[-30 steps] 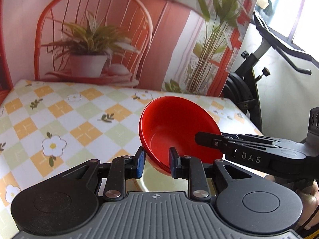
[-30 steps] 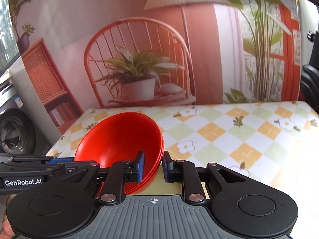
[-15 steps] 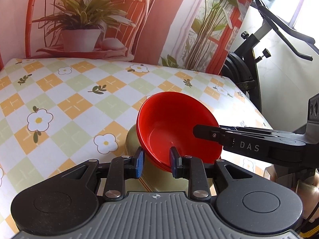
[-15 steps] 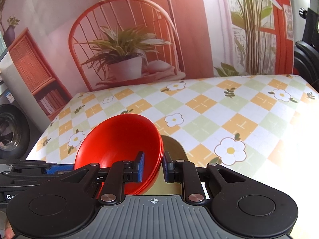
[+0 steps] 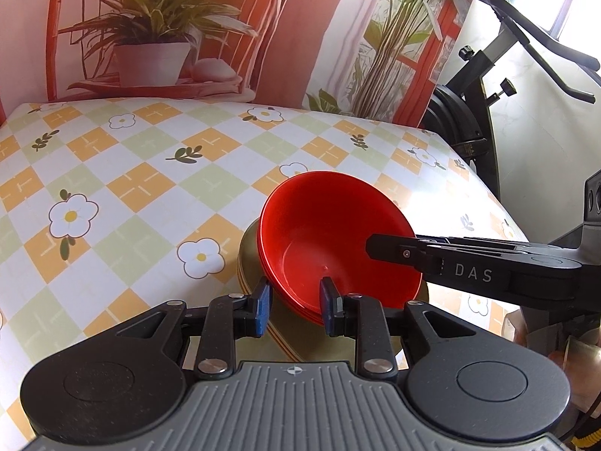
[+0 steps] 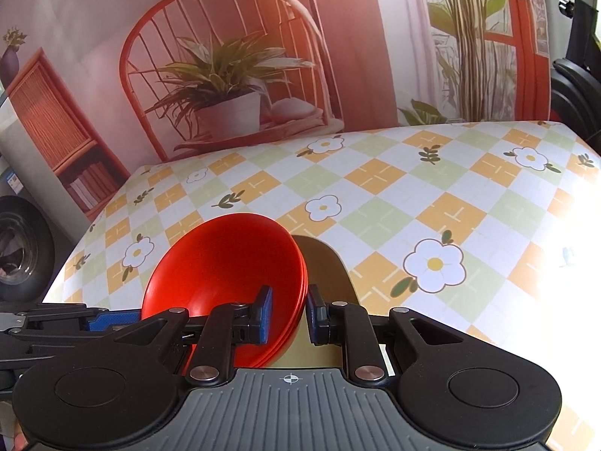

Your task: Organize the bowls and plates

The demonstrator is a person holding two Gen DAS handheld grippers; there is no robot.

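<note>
Bowls (image 5: 330, 240) half hiding olive plates (image 5: 248, 259)

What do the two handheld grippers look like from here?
Both are matte black with a grey ribbed base, silver pivot screws and blue finger pads. The left gripper reads "DAS" on the right gripper's side where it crosses the left wrist view.

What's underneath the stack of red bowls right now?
Under the red bowls sit gold plates, stacked on the checked tablecloth. The bowls and both grippers, left and right, cover most of the plates, so their number is unclear.
</note>
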